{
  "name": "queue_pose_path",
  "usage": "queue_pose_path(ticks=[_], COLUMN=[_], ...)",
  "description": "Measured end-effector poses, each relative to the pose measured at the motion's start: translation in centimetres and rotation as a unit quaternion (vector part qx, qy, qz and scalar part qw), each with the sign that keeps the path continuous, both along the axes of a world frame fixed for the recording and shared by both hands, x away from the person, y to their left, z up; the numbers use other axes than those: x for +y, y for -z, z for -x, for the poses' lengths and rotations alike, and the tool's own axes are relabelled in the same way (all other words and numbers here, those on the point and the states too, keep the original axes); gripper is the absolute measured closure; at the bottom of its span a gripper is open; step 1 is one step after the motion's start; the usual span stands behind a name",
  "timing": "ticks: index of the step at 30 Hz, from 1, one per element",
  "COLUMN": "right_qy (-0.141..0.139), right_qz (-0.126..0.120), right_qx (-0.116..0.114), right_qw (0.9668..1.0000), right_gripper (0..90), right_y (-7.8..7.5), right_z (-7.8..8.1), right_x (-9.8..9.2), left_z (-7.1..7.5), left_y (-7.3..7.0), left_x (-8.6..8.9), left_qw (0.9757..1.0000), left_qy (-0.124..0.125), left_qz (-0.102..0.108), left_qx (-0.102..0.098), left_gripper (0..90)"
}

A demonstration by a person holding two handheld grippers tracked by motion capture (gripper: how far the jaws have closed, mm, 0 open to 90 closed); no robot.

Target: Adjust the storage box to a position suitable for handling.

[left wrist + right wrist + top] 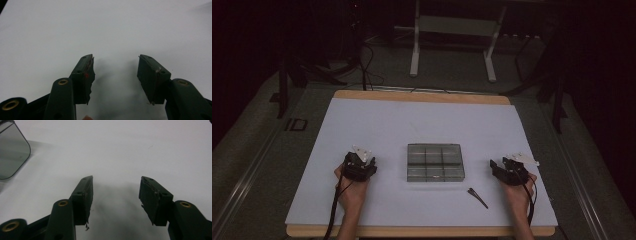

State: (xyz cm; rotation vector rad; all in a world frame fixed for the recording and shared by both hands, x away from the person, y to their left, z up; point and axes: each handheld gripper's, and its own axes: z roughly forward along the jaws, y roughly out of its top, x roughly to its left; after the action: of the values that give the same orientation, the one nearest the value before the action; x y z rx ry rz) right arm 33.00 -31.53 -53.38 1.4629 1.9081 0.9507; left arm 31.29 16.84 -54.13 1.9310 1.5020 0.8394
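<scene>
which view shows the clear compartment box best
The high view: the whole compartment box lies in the middle of the table, all its compartments visible. The right gripper view catches just one rounded corner; the left gripper view looks at bare table.

Overall light: dim room, with the white table [377,125] the one lit surface in the high view.
Surroundings: floor and far frame sink into near-black.
Shadows: soft grey smudges lie under the jaws in both gripper views.
Sharpness: high view grainy; jaw bases slightly soft.
Glare: none.
</scene>
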Motion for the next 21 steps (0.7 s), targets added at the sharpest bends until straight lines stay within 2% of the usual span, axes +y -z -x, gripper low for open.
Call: queue_pose_path(ticks=[3,6,12,16,18,20,21], right_qy=[-0.005,-0.010,-0.017,-0.021,-0.023,-0.028,-0.030], right_qz=[0.000,0.005,0.010,0.014,0.017,0.018,0.018], right_qx=[0.000,0.004,0.004,-0.001,-0.004,-0.008,-0.010], right_qw=[1.0000,0.9999,0.9998,0.9997,0.9996,0.9994,0.9993], right_gripper=[46.3,47.1,49.1,51.0,51.9,52.2,52.4], right_y=[0.0,0.0,-0.3,-0.5,-0.6,-0.7,-0.8], right_z=[0.0,0.2,0.5,0.7,0.8,0.9,1.1], right_x=[0.0,0.0,0.1,0.2,0.3,0.5,0.6], left_z=[-0.2,-0.2,-0.4,-0.3,-0.2,-0.1,-0.1], left_y=[0.0,0.0,-0.2,-0.5,-0.7,-0.8,-0.8], left_x=[0.5,0.7,0.9,0.5,0.2,0.1,0.1], left_qw=[0.9996,0.9992,0.9972,0.9955,0.9936,0.9921,0.9921], left_qy=[-0.001,0.005,0.020,0.040,0.052,0.057,0.057], left_qz=[0.026,0.037,0.069,0.085,0.100,0.112,0.112], left_qx=[0.008,0.012,0.020,0.012,0.005,0.003,0.003], left_gripper=[47.0,48.3,61.6,63.7,65.0,67.4,68.8])
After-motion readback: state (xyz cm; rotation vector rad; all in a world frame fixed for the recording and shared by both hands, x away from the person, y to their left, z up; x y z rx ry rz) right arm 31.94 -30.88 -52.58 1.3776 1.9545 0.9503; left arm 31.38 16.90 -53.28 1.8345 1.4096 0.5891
